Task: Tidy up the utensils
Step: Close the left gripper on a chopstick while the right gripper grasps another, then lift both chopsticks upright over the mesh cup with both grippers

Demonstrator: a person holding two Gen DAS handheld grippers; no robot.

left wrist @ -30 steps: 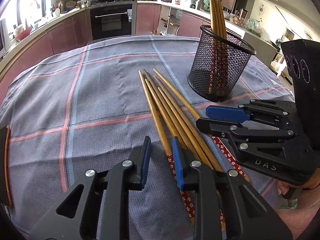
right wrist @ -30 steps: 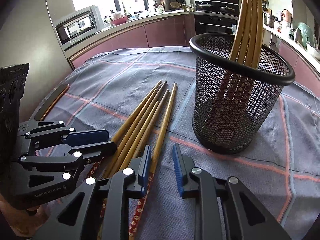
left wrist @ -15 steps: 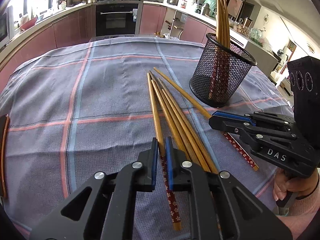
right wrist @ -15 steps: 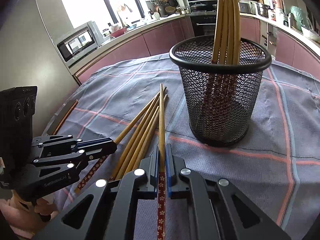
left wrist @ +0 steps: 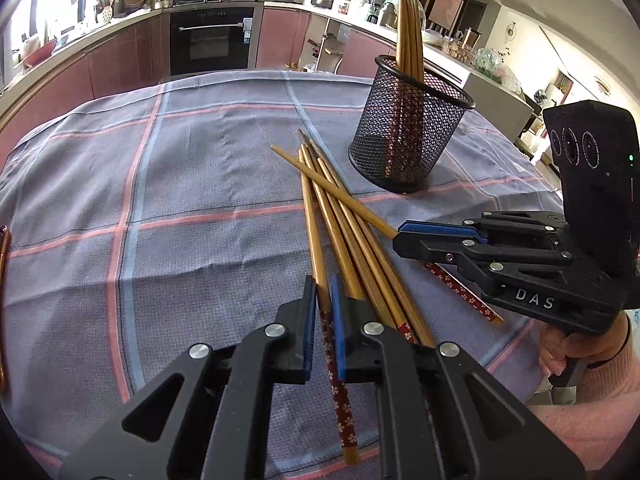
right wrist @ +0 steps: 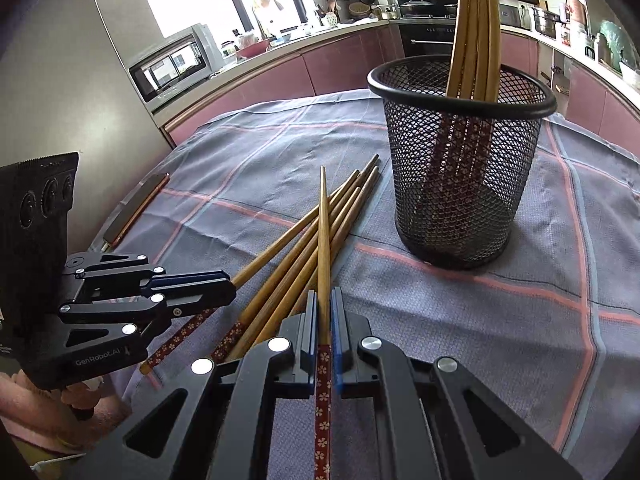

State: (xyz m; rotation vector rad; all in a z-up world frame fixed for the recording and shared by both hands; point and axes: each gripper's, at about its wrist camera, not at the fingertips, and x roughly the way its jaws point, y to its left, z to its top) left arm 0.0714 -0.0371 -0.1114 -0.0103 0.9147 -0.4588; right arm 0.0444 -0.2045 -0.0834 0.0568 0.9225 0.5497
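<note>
Two grippers each pinched one chopstick: left gripper (left wrist: 321, 300) closed on a chopstick (left wrist: 311, 236) at the pile's 9 o'clock edge, right gripper (right wrist: 324, 314) closed on a crossing chopstick (right wrist: 324, 236) lying over the loose chopsticks (right wrist: 340, 216). Smooth tapered wood, red floral ends, on a checked woven tablecloth (left wrist: 192, 184). Round black mesh cup (right wrist: 460, 176) at 1 o'clock held upright chopsticks (right wrist: 476, 28).

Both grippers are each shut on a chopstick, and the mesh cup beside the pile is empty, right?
Not quite. The left gripper and right gripper each clamp a chopstick, but the mesh cup already holds several chopsticks standing upright, as the right wrist view shows.
</note>
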